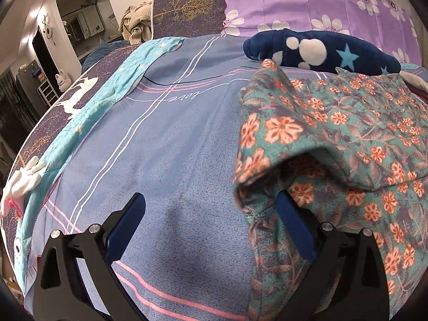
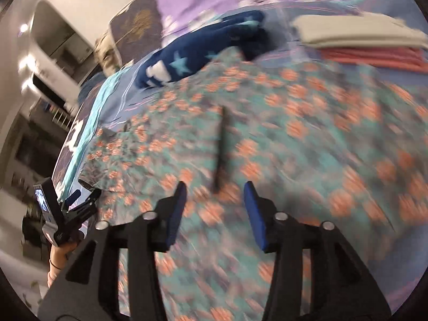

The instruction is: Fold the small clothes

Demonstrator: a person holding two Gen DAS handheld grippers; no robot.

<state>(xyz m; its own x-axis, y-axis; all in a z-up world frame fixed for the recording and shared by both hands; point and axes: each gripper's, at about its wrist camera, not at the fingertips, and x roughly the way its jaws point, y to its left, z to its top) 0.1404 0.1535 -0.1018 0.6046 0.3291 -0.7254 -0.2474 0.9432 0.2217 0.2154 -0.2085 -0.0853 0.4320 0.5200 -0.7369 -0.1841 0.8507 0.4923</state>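
Left wrist view, left gripper point(image 1: 211, 208) fingers spread wide, right finger under the folded edge of the floral garment point(image 1: 334, 139) on the blue bedsheet point(image 1: 165, 139), right gripper point(image 2: 215, 194) fingers apart, nothing pinched, above the garment, navy fleece point(image 1: 321, 50) beyond.

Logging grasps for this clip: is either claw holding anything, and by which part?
Nothing is held. The left claw stands open at the floral garment's edge; the right claw is open above it.

A purple flowered pillow point(image 1: 307, 2) lies on the blue striped bedsheet point(image 1: 171, 133).
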